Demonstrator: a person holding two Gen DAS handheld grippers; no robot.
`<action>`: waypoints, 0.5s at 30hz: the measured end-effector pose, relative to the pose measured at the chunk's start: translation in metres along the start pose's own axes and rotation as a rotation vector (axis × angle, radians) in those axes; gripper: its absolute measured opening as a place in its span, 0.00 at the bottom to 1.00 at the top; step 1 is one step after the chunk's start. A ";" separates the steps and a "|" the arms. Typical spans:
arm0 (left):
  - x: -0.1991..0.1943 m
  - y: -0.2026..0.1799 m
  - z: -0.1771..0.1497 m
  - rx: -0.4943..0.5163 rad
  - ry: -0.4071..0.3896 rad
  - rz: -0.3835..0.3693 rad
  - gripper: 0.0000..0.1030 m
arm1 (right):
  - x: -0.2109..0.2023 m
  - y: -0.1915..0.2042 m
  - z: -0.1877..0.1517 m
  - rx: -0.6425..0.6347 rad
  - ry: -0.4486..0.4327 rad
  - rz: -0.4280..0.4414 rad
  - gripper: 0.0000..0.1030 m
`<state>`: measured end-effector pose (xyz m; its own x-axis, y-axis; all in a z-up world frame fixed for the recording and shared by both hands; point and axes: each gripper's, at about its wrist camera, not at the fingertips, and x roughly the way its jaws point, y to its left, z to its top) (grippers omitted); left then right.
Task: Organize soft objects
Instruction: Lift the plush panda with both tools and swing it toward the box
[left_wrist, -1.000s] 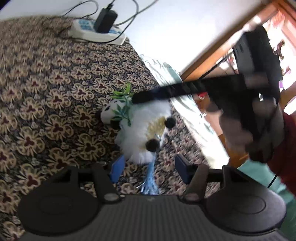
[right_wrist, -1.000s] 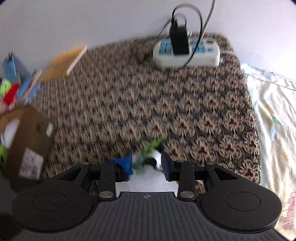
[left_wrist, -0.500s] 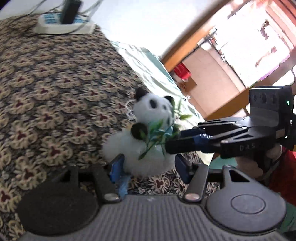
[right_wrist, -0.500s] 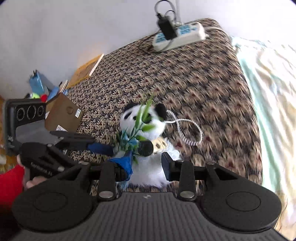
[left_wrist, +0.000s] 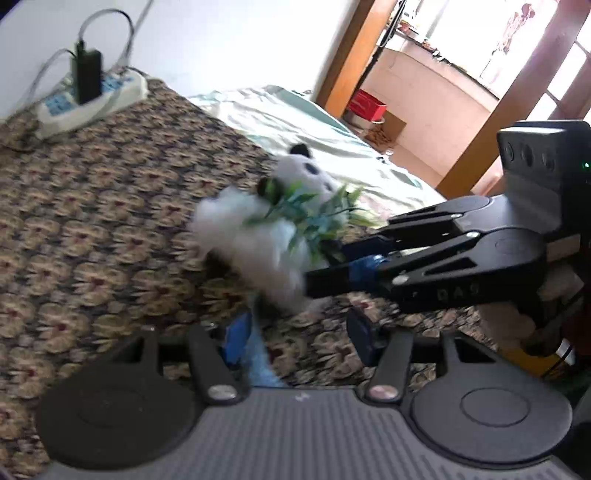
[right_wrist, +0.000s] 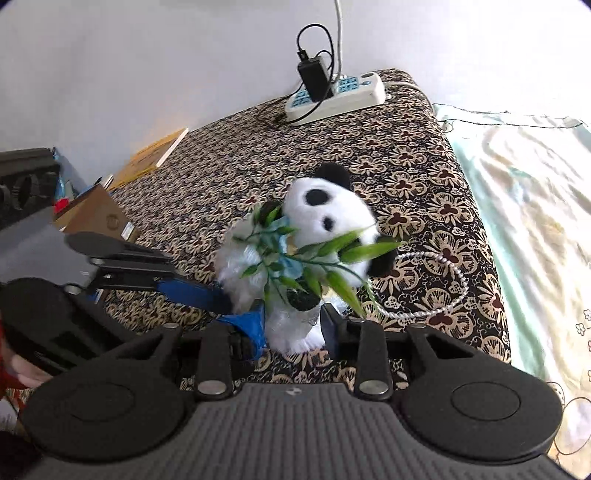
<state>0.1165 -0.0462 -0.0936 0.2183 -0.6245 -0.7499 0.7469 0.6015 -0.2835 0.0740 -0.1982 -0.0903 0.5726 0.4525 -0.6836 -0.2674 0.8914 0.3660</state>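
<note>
Panda plush (right_wrist: 325, 218) sits upright on the floral-patterned bedspread (right_wrist: 417, 199), white body, black ears and eye patches, w/ a spray of green plastic bamboo leaves (right_wrist: 332, 254) and a pale blue bow (right_wrist: 286, 258) across its chest. A white beaded loop (right_wrist: 443, 291) lies on the bedspread just beside its right flank.

Right tongs (right_wrist: 293, 326): apart, blue-padded tips either side of the plush's base; the lower body sits between them, but contact w/ the pads can't be told. In the left wrist view the right tongs (left_wrist: 325, 273) come in from the right side, tips reaching the plush's (left_wrist: 258, 236) lower side; plush is motion-blurred there.

Left tongs (left_wrist: 295, 338): also apart, nothing between the pads, held low in front of the plush. In the right wrist view the left tongs (right_wrist: 218, 299) reach in from the left, blue tip touching or just beside the plush's back – can't tell which.

Bkgd: white power strip (right_wrist: 336, 98) w/ black adapter (right_wrist: 314, 79) plugged in, at the far edge of the bedspread by the wall. Brown cardboard box (right_wrist: 96, 216) and a yellow book (right_wrist: 155, 157) at the left edge. Pale green sheet (right_wrist: 524, 206) covers the bed right of the patterned cloth. Left wrist view shows a wooden door frame (left_wrist: 347, 55) beyond the bed
</note>
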 end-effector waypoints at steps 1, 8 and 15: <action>-0.006 0.002 0.001 0.015 -0.004 0.024 0.55 | -0.001 0.002 -0.001 -0.006 -0.011 0.002 0.13; -0.043 0.016 0.042 0.105 -0.115 0.085 0.57 | 0.002 0.001 0.004 -0.049 -0.032 -0.037 0.12; -0.016 0.025 0.081 0.104 -0.110 -0.001 0.57 | -0.031 -0.058 -0.008 0.411 -0.089 0.082 0.17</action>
<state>0.1828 -0.0613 -0.0398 0.2807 -0.6792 -0.6782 0.8072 0.5493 -0.2161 0.0654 -0.2635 -0.0953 0.6317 0.5010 -0.5915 0.0058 0.7599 0.6500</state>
